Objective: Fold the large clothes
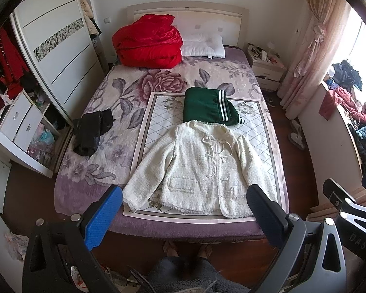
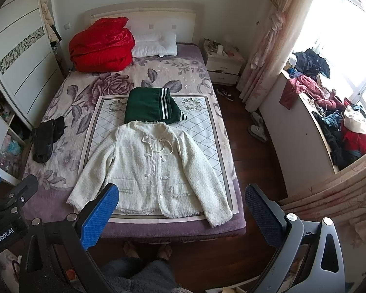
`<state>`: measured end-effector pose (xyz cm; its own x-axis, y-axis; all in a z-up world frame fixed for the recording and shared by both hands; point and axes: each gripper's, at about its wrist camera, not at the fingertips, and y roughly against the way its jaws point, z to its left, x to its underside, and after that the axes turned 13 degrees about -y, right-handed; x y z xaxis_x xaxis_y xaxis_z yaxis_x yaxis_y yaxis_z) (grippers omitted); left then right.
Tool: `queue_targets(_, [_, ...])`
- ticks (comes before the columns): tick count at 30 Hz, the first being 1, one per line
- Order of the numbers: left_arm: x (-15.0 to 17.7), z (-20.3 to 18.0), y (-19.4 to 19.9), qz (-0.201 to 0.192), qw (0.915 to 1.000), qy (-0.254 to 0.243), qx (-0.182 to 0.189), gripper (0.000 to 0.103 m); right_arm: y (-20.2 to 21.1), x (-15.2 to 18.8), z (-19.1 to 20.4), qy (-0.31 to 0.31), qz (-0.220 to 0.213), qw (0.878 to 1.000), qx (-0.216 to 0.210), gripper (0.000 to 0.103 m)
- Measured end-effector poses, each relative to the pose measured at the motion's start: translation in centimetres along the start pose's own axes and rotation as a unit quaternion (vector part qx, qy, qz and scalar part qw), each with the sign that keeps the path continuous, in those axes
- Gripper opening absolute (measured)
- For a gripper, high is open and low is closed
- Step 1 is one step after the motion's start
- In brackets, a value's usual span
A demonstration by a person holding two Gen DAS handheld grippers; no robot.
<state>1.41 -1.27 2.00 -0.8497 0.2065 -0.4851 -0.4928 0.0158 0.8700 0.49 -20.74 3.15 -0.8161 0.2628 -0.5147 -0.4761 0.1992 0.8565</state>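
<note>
A cream tweed jacket [image 1: 200, 168] lies spread flat, front up, sleeves out, on a quilted mat [image 1: 253, 131] at the foot of the bed; it also shows in the right wrist view [image 2: 153, 168]. A folded green garment with white stripes [image 1: 209, 106] lies just beyond its collar, also in the right wrist view [image 2: 151, 106]. My left gripper [image 1: 183, 217] is open and empty, held above the bed's near edge. My right gripper [image 2: 180, 214] is open and empty, beside it to the right.
A black garment [image 1: 92, 131] lies on the bed's left side. A red quilt [image 1: 146, 41] and white pillow [image 1: 203, 45] sit at the headboard. A wardrobe [image 1: 53, 56] stands left; a nightstand [image 1: 266, 69] and a clothes-piled ledge [image 2: 329, 112] stand right. The person's feet [image 2: 146, 249] are at the bed's foot.
</note>
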Motion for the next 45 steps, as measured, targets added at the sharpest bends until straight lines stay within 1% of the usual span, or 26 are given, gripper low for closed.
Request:
queue_targets(12, [-0.4,-0.1,-0.1,-0.003,1.0,-0.001,-0.003,0.103,0.1,-0.4,-0.1,-0.003,-0.001,1.0,-0.003,0.103])
queue_targets(18, [-0.8,0.1,-0.1,-0.006,1.0,0.0,-0.005,0.103,-0.6,-1.7,0.2,-0.005,0.004,1.0,-0.007,0.103])
queue_targets(45, [-1.0,0.4,0.2,-0.012,0.9999,0.001,-0.007,0.103,-0.7,-1.8,1.2,-0.006,-0.004,1.0,-0.008,0.103])
